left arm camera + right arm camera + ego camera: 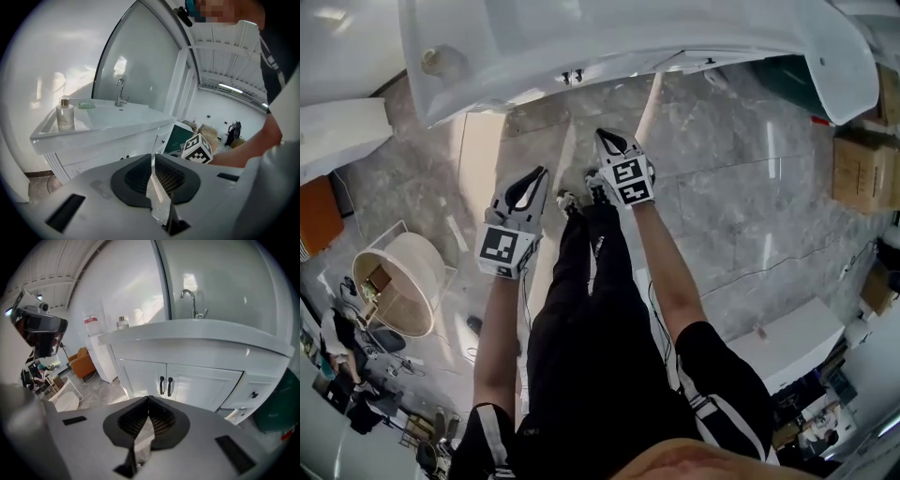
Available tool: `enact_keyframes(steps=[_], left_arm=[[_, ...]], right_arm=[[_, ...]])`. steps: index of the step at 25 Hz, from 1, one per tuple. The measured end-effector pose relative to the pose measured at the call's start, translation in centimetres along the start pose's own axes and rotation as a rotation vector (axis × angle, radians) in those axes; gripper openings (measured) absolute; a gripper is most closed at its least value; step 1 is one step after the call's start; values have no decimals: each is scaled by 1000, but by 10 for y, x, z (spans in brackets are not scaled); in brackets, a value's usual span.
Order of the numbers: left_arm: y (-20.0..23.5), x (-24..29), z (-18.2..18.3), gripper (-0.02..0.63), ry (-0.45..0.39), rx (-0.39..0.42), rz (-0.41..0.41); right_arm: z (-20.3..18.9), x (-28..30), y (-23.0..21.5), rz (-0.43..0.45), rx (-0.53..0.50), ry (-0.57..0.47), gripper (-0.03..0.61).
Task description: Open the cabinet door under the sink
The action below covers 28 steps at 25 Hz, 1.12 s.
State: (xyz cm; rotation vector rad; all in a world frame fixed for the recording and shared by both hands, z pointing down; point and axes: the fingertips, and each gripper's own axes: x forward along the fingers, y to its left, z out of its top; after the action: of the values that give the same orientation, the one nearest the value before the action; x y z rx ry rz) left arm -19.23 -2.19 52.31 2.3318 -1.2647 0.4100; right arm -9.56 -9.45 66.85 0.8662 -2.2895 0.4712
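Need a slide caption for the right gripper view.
Right gripper, jaws together and empty, faces the closed cabinet doors and their black handles beneath the sink.

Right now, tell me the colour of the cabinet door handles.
Black bar handles on white cabinet doors; right gripper view.

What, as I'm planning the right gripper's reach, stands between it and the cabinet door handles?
Nothing visible. In the right gripper view, the two black handles on the closed cabinet doors show unobstructed beyond the right gripper, jaws together and empty.
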Motion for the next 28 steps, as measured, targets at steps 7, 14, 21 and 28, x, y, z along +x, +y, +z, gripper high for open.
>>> enact_keyframes(steps=[7, 14, 21, 28], left_arm=[[8, 49, -52, 34, 23, -50, -29], [28, 54, -85, 34, 47, -112, -7], [45, 53, -99, 34, 77, -134, 11], [54, 64, -88, 34, 59, -124, 2]], right_arm=[[-16, 65, -42, -46, 43, 38, 59], [-8, 131, -62, -99, -3, 26, 81], [-6, 175, -83, -142, 37, 52, 132], [-5, 195, -87, -158, 61, 72, 140]])
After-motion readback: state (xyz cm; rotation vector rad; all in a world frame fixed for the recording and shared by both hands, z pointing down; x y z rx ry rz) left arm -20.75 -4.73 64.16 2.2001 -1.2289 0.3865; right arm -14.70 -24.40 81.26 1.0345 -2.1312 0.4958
